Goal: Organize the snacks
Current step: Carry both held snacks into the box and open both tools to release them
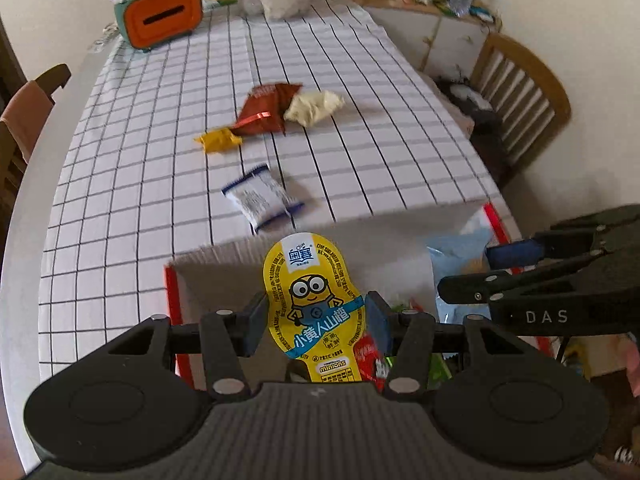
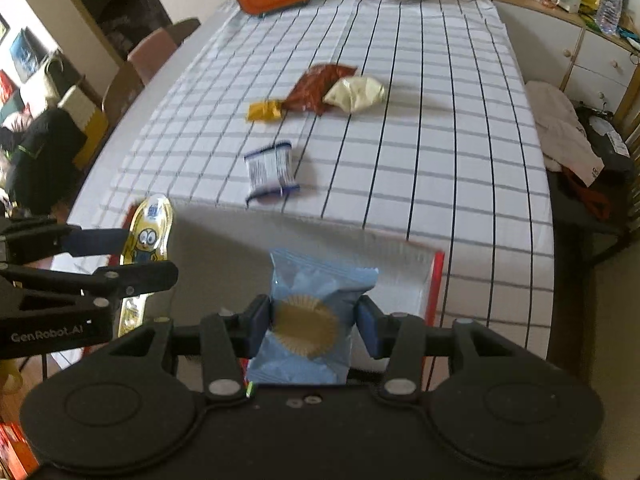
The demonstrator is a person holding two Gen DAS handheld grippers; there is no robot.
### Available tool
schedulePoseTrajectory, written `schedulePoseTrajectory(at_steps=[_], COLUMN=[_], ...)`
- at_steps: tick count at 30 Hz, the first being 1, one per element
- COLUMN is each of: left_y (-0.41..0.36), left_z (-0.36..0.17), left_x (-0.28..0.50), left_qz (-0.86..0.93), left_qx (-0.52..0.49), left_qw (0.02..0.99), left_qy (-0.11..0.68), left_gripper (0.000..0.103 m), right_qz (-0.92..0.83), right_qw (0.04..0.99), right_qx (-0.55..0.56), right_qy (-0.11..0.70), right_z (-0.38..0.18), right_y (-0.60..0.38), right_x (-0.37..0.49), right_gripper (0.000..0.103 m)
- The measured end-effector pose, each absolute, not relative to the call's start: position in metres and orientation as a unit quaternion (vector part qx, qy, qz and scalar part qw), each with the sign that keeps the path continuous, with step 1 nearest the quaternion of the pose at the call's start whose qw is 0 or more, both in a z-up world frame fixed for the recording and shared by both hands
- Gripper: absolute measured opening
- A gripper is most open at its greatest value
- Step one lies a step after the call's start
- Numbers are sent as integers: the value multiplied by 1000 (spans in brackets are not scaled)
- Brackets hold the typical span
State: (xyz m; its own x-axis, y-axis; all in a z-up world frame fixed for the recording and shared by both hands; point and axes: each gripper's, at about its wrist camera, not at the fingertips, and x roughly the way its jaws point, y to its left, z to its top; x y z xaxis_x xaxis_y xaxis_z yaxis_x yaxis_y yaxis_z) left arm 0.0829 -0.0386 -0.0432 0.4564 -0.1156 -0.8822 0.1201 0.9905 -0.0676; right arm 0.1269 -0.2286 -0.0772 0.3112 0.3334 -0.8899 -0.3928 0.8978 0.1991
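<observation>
We hold two black tongs over a red-edged cardboard box point(image 1: 173, 304) at the near end of a table covered in a white grid-pattern tablecloth point(image 1: 140, 168). Everything below is placed relative to that box.

On the left, our left gripper point(image 1: 316, 322) is clamped on a yellow Minions hawthorn snack pack point(image 1: 314, 292); its blue pads press both sides of the pack, which stands upright above the box's left half. Inside the box beneath it we glimpse red and green wrappers, too hidden to name.

To the right, our right gripper point(image 2: 314, 326) pinches a light blue cupcake packet point(image 2: 312, 320), narrow jaws squeezing its sides, above the box's right half, close beside the left tool.

Beyond the box's far wall, four snacks lie loose on the cloth: nearest, a white packet with blue ends point(image 1: 262, 198); farther off, a small yellow packet point(image 1: 218, 140), a reddish-brown bag point(image 1: 268, 110) touching it, and a cream-coloured packet point(image 1: 314, 106) against the bag's right side. At the far end sits an orange and teal tissue box point(image 1: 160, 12).

We judge the step to be dropping both held snacks into the box. The next move calls for lowering each pack past the rim, then opening the jaws without the two tools colliding.
</observation>
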Motion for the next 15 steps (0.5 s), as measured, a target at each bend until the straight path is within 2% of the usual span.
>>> schedulePoseTrajectory(at_steps=[15], left_y=[-66], left_z=[-90], left_x=[67], left_qz=[-94], left_qx=[42], left_qw=[818], left_qy=[566], left_gripper=[52], right_qz=[228], right_qw=[792], right_qx=[-61], right_qy=[564], right_z=[-115], right_y=[-228], right_x=[103], right_gripper=[46])
